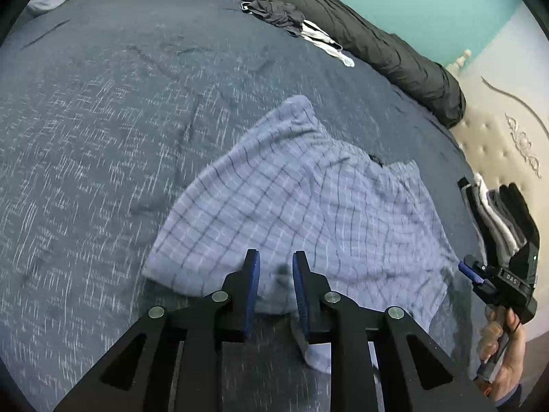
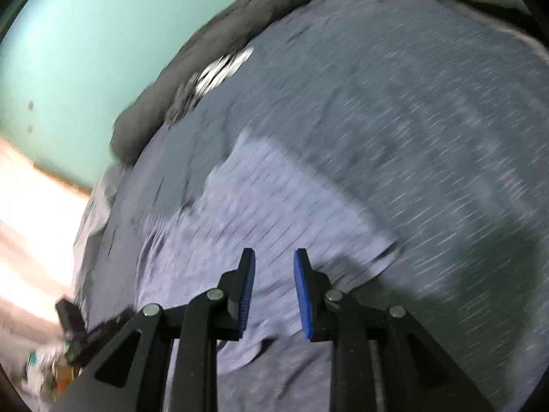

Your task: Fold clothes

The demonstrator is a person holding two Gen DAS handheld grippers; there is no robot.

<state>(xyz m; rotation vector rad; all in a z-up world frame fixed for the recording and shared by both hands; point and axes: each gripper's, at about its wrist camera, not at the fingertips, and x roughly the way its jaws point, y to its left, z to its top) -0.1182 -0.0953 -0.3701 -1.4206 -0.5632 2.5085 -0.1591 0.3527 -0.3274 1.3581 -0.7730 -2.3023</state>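
Checked shirt (image 1: 302, 199) lies flat on the dark blue bedspread (image 1: 103, 137) just in front of both our grippers, its near hem running across between them, the left gripper (image 1: 276, 274) and the right gripper (image 2: 274, 274) each narrowly parted with nothing held, about equally near.

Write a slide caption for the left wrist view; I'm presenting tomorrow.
Open left gripper above a plaid garment spread on the dark bedspread.

surface: bed (image 1: 103, 137) – dark speckled cover | on it: checked garment (image 1: 291, 206), black duvet (image 1: 377, 41), sock pile (image 1: 295, 20)
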